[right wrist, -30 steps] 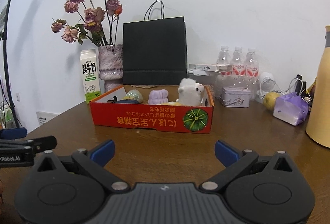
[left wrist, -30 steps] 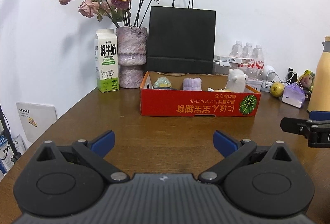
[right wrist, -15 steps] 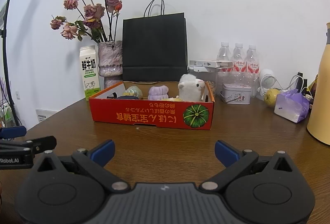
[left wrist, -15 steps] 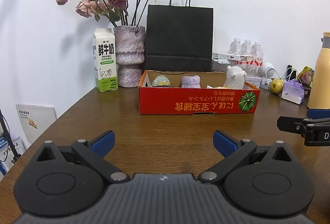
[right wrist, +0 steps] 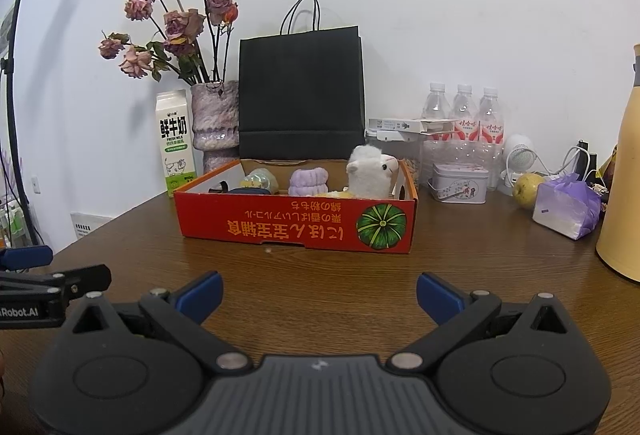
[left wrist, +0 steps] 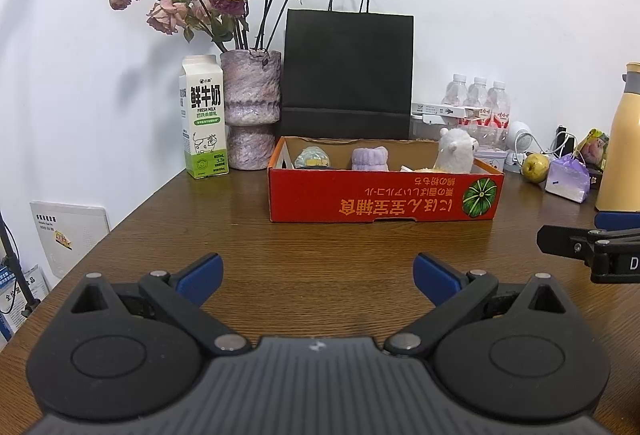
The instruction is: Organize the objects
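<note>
So both tools were just hanging low over the brown wooden counter (left wrist: 320, 235), side by side. The left tool (left wrist: 318, 269) had its blue-tipped fingers spread wide with nothing between them, and the right tool (right wrist: 319, 293) was the same, apart and empty. My guess is they were parked there to line up on the box before going in.

The shallow red cardboard box with the pumpkin print (right wrist: 296, 229) sat well ahead of both, in front of the black paper carrier bag (right wrist: 301, 91). Inside it were the fluffy white alpaca plush (right wrist: 370, 171) toward the right end, a ribbed lilac plush thing (right wrist: 309, 181) in the middle and a small clear globe-like item (right wrist: 262, 179) to the left, so those look already sorted.

Loose stuff that probably counts as leftovers: the yellow-green pear (right wrist: 527, 188) and the purple-wrapped tissue pack (right wrist: 566, 209) off to the right, nearer the right tool.
</note>
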Action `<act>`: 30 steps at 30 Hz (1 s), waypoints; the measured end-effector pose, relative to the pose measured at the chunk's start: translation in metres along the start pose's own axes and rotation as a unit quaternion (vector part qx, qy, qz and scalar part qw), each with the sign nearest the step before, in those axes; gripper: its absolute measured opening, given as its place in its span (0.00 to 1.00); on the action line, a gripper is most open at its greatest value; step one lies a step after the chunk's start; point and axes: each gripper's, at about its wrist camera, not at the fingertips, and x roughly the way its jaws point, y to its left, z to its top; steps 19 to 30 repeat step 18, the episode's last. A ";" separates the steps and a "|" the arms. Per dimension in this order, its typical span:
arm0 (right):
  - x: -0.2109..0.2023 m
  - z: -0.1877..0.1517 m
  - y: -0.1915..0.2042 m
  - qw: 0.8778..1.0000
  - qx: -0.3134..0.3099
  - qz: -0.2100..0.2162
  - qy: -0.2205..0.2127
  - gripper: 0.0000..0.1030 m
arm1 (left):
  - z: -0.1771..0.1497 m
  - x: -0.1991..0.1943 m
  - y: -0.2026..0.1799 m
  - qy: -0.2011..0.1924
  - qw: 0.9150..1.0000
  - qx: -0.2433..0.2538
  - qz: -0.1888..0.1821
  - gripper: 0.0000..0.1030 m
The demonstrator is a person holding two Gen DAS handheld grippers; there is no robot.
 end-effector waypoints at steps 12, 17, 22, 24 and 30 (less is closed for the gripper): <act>0.000 0.000 0.000 1.000 0.000 0.000 0.000 1.00 | -0.001 0.002 -0.002 0.005 1.000 -0.001 -0.006 1.00; 0.000 -0.001 -0.001 1.000 -0.001 0.000 0.000 1.00 | -0.002 0.004 -0.004 0.008 1.000 0.005 -0.004 1.00; 0.000 -0.001 -0.001 1.000 -0.001 0.000 0.000 1.00 | -0.001 0.004 -0.004 0.008 1.000 0.005 -0.005 1.00; 0.000 -0.001 -0.001 1.000 -0.001 0.000 0.000 1.00 | -0.001 0.004 -0.004 0.008 1.000 0.005 -0.005 1.00; 0.000 -0.001 -0.001 1.000 -0.001 0.000 0.000 1.00 | -0.001 0.004 -0.004 0.008 1.000 0.005 -0.005 1.00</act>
